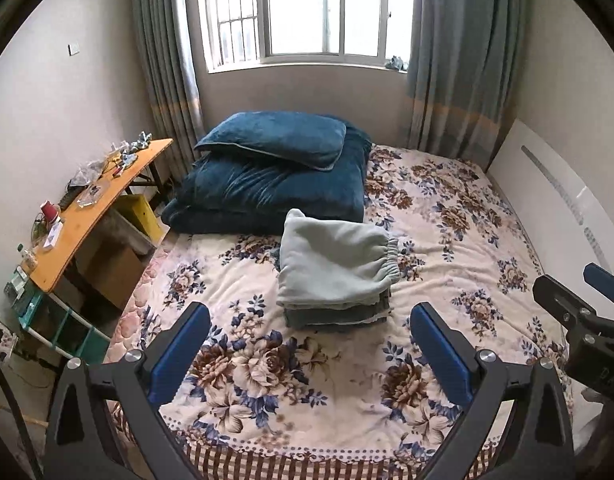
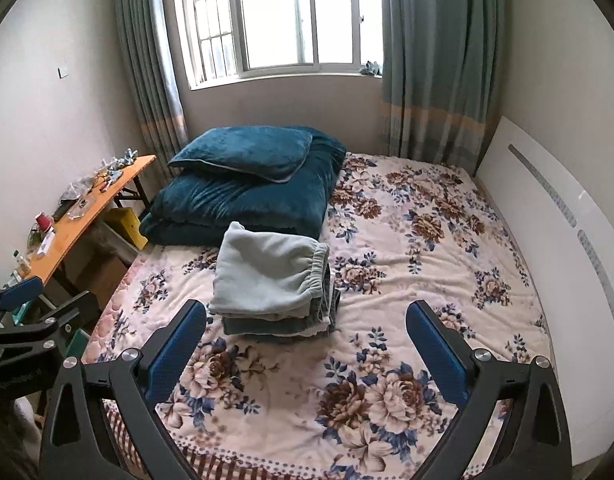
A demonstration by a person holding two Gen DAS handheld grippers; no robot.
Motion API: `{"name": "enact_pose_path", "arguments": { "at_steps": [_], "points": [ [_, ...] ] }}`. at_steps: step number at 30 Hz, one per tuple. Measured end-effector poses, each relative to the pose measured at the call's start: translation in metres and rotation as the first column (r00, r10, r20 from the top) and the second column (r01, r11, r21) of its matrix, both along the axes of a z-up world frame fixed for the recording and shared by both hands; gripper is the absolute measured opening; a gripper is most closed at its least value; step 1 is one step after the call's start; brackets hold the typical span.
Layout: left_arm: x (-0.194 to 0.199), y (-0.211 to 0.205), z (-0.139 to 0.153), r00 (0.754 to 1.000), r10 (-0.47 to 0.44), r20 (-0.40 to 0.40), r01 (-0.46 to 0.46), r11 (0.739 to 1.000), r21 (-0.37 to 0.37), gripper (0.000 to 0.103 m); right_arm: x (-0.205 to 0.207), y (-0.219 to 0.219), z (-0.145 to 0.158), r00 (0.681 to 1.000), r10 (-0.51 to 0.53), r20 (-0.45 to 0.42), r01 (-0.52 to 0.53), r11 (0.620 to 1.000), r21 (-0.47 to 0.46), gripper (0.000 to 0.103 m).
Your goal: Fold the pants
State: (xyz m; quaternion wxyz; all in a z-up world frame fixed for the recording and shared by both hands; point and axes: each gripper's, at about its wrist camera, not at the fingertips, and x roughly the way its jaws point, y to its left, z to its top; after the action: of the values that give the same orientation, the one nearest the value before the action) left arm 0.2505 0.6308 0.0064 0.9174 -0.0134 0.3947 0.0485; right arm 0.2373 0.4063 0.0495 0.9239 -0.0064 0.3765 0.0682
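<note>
Both tongs sit nearest the lens, low over the foot of the floral bedspread (image 1: 447,216). Left tongs (image 1: 311,354) spread wide, nothing between the pads, touching nothing. Right tongs (image 2: 307,352) same: wide, empty, clear of the cloth.

Left to right: cluttered desk (image 1: 103,204) by the wall, teal pillow (image 1: 275,142) stacked on a folded teal quilt (image 1: 267,196), then the light green pants (image 1: 331,264), folded square with the elastic waistband to the right, resting on a stack of darker folded garments (image 1: 335,316), probably more pants, hard to tell. Fold looks finished; tongs are backed off, likely because the piece is released.
</note>
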Motion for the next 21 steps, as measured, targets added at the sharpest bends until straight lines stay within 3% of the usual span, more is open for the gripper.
{"name": "enact_pose_path", "arguments": {
  "at_steps": [8, 21],
  "points": [
    [-0.007, -0.007, 0.000, 1.000, 0.007, 0.006, -0.007, 1.000, 0.006, 0.103, -0.018, 0.000, 0.012, 1.000, 0.017, 0.003, -0.017, 1.000, 0.004, 0.102],
    [0.027, -0.006, -0.024, 1.000, 0.019, -0.017, -0.018, 0.999, 0.040, 0.103, 0.008, -0.006, -0.012, 0.998, -0.055, -0.013, 0.055, 0.998, -0.013, 0.102]
  ]
}}
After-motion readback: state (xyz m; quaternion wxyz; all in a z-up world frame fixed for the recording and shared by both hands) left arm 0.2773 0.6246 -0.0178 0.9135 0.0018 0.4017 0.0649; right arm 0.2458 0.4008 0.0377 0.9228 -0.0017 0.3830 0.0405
